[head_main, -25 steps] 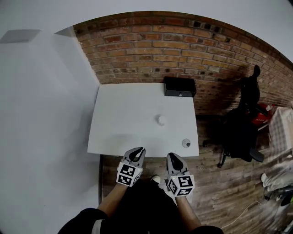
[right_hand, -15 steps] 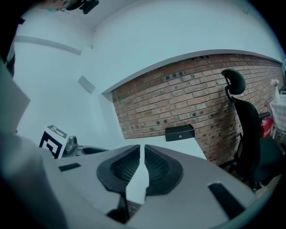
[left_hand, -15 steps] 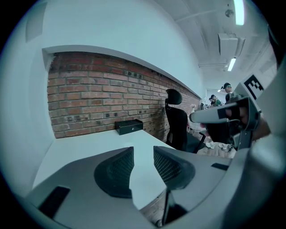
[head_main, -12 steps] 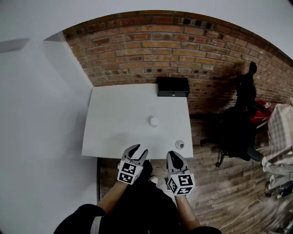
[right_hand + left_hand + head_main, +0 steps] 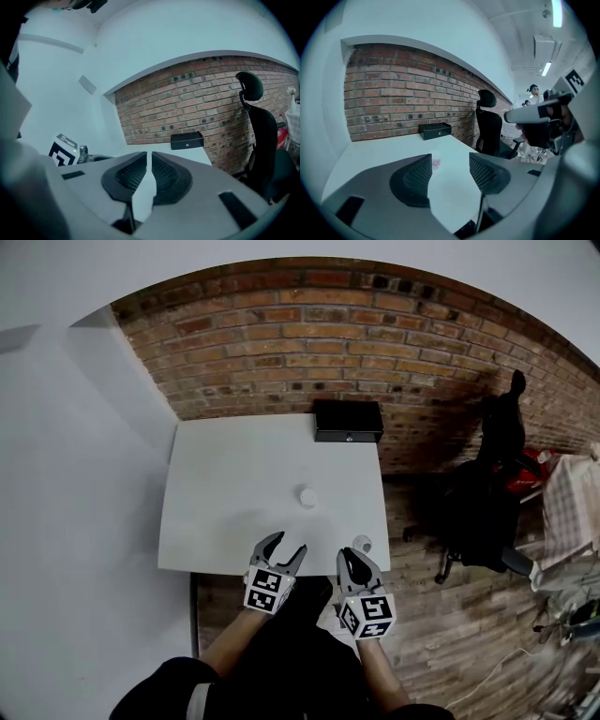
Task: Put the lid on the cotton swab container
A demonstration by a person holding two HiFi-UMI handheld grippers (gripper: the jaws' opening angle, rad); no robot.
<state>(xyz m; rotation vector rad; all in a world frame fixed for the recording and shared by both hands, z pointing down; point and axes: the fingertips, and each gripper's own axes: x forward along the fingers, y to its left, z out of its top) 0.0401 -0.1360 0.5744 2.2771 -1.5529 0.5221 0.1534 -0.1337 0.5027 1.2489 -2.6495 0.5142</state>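
Observation:
The cotton swab container (image 5: 306,496), a small pale cylinder with a reddish label (image 5: 436,162), stands upright near the middle of the white table (image 5: 225,512). A small round lid (image 5: 361,545) lies by the table's front right edge. My left gripper (image 5: 289,546) hovers over the front edge with its jaws opening and nothing between them; in the left gripper view (image 5: 450,161) the container shows far ahead through the gap. My right gripper (image 5: 355,559) is shut and empty, just in front of the lid, and the right gripper view (image 5: 150,155) does not show the lid.
A black box (image 5: 347,420) sits at the table's back right against the brick wall (image 5: 309,343). A black office chair (image 5: 487,493) stands to the right on the wooden floor. A white wall (image 5: 75,474) borders the table's left side.
The left gripper's jaws have spread from shut to wide apart. Both grippers have come closer to the table's front edge. The right gripper stays shut.

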